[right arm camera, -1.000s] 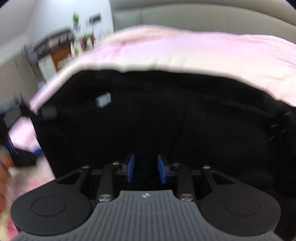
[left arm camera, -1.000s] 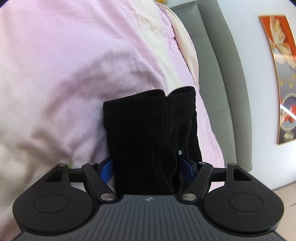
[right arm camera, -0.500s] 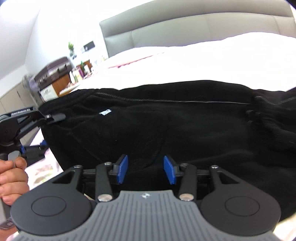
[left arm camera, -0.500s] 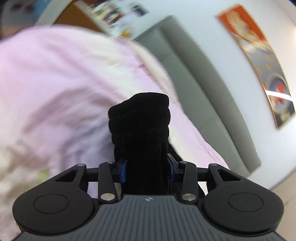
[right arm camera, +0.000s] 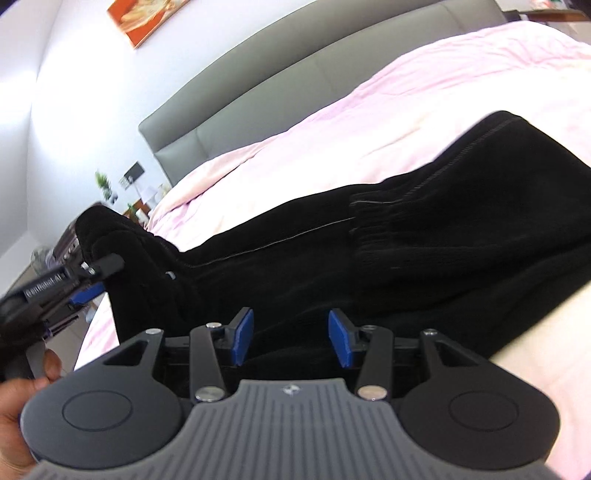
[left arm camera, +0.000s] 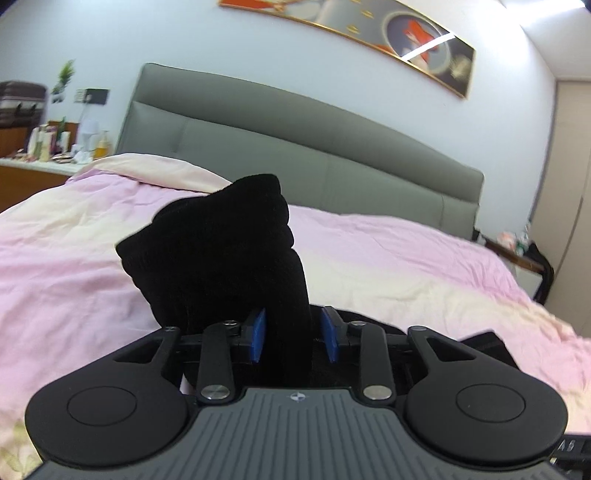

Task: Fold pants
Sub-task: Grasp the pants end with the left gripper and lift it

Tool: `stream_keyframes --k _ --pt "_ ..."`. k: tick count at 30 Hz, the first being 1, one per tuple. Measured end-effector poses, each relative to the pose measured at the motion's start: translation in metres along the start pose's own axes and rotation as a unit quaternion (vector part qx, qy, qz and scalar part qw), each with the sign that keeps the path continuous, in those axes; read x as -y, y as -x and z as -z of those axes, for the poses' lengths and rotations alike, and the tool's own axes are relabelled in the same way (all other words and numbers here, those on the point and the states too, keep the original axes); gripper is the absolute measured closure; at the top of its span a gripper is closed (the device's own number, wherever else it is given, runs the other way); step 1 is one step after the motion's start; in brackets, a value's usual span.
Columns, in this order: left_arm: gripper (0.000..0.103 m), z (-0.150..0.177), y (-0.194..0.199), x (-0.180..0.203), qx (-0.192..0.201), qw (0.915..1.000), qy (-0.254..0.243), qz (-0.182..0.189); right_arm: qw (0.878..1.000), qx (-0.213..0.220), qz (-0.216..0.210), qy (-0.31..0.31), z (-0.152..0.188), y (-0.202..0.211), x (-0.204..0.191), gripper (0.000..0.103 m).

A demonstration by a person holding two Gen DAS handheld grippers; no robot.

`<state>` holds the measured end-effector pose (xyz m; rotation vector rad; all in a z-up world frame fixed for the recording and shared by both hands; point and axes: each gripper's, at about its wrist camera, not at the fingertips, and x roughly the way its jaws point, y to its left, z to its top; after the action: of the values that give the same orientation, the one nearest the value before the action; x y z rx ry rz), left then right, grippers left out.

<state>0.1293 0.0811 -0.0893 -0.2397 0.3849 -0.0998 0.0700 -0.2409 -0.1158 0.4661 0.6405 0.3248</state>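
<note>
Black pants point(right arm camera: 406, 251), soft, limp, thick knit, stretched above the pink bed point(left arm camera: 406, 266): left tongs point(left arm camera: 293, 338) pinch a bunched end, right tongs point(right arm camera: 291, 339) stand part-spread, fabric between, grip apparently loose; best held at edges.

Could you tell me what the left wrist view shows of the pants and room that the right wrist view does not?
Only left wrist: a bunch of the pants clamped in the left gripper, and the whole painting. Only right wrist: the pants' long stretch with its seam, and the right gripper, cloth between its pads. Both: the pink duvet and grey headboard.
</note>
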Motion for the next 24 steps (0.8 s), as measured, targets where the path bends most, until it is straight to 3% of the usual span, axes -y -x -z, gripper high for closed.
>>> stream_keyframes --k 3,6,8,9,10,11,12,14,17,19,21,22,23,24 --pt "0.08 0.009 -0.006 0.004 -0.017 0.9993 0.003 -0.033 1.0 0.001 -0.005 -0.022 -0.002 0.006 0.016 0.06" --pt "0.069 0.015 0.003 -0.013 -0.002 0.9951 0.057 -0.081 0.999 0.002 -0.012 -0.03 -0.003 0.008 0.022 0.059" --pt "0.047 0.017 0.013 -0.027 0.01 0.9893 0.083 -0.119 0.999 0.003 -0.021 -0.037 -0.004 0.007 0.025 0.059" --pt "0.025 0.017 0.016 -0.034 0.011 0.9854 0.095 -0.141 0.999 0.003 -0.023 -0.04 -0.003 0.007 0.025 0.059" --pt "0.01 0.018 0.016 -0.042 0.008 0.9815 0.107 -0.159 0.999 0.003 -0.026 -0.043 -0.003 0.008 0.025 0.059" --pt "0.008 0.019 0.014 -0.051 -0.007 0.9757 0.124 -0.18 0.999 0.002 -0.029 -0.044 -0.002 0.007 0.025 0.059" --pt "0.008 0.021 0.011 -0.064 -0.032 0.9674 0.152 -0.2 0.999 -0.001 -0.031 -0.044 -0.001 0.006 0.025 0.059" --pt "0.009 0.032 0.01 -0.095 -0.057 0.9536 0.226 -0.19 0.999 -0.006 -0.033 -0.039 0.001 0.005 0.023 0.059" --pt "0.009 0.048 0.017 -0.144 -0.027 0.9291 0.343 -0.136 0.999 -0.011 -0.038 -0.025 0.003 0.002 0.017 0.059" --pt "0.009 0.054 0.019 -0.173 -0.008 0.9056 0.409 -0.112 0.999 -0.015 -0.04 -0.018 0.004 -0.001 0.014 0.059" --pt "0.01 0.066 0.015 -0.206 -0.001 0.8682 0.489 -0.086 0.999 -0.02 -0.041 -0.016 0.006 -0.004 0.011 0.059" --pt "0.012 0.07 0.011 -0.218 -0.005 0.8543 0.515 -0.068 0.999 -0.022 -0.042 -0.014 0.008 -0.006 0.01 0.059" --pt "0.016 0.072 0.006 -0.227 -0.011 0.8477 0.528 -0.049 0.999 -0.024 -0.042 -0.011 0.009 -0.007 0.008 0.059" --pt "0.02 0.07 0.003 -0.23 -0.019 0.8466 0.53 -0.041 0.999 -0.027 -0.042 -0.007 0.009 -0.01 0.006 0.059"
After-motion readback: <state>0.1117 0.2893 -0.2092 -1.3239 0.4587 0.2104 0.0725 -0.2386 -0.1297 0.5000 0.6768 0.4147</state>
